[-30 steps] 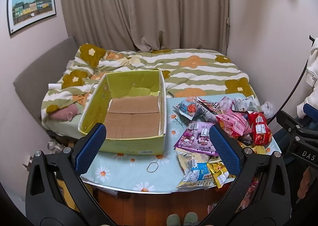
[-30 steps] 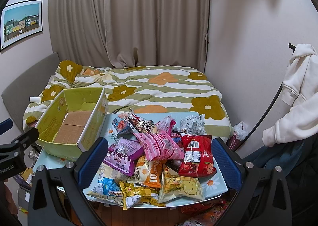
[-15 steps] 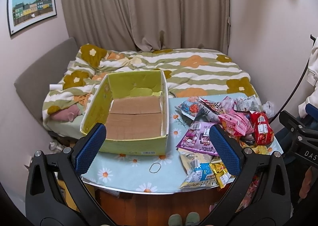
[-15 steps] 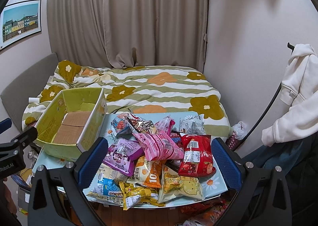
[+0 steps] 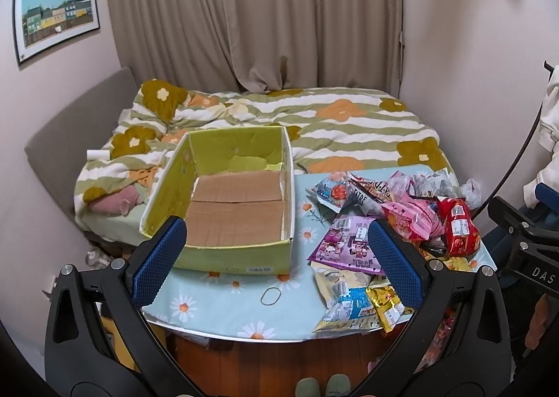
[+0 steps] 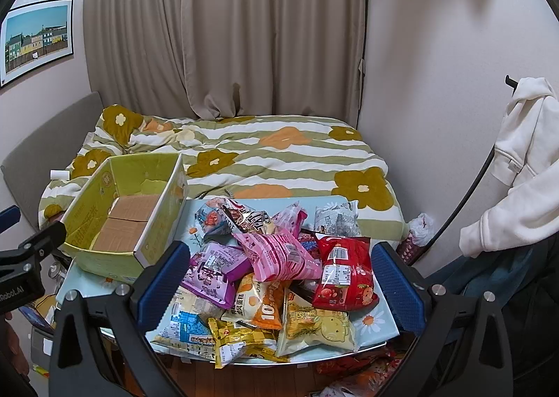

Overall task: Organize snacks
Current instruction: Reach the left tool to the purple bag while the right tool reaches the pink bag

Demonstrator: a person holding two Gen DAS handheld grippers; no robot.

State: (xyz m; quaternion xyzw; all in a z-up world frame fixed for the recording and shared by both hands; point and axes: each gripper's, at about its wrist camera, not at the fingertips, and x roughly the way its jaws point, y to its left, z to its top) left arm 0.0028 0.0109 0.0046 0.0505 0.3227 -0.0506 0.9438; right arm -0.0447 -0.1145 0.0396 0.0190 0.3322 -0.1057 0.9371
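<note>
An open green cardboard box (image 5: 230, 257) (image 6: 104, 264) stands empty on the left of a small table (image 5: 216, 306) with a flowered cloth. A heap of snack packets lies on the right: a purple packet (image 5: 349, 247) (image 6: 213, 267), a pink packet (image 6: 279, 254), a red packet (image 6: 344, 274) (image 5: 457, 226), a yellow packet (image 6: 314, 327) and several more. My left gripper (image 5: 276, 264) is open and empty, held above the table's near edge before the box. My right gripper (image 6: 279, 285) is open and empty, above the near side of the heap.
A rubber band (image 5: 270, 295) lies on the cloth near the front edge. A bed with a flowered duvet (image 6: 272, 152) stands right behind the table. A white hoodie (image 6: 524, 159) hangs at the right. More packets lie on the floor (image 6: 353, 376) under the table.
Both grippers stay open and empty. The left view has shifted slightly, with the box and table sliding a little to the right. The right view hardly changed.
</note>
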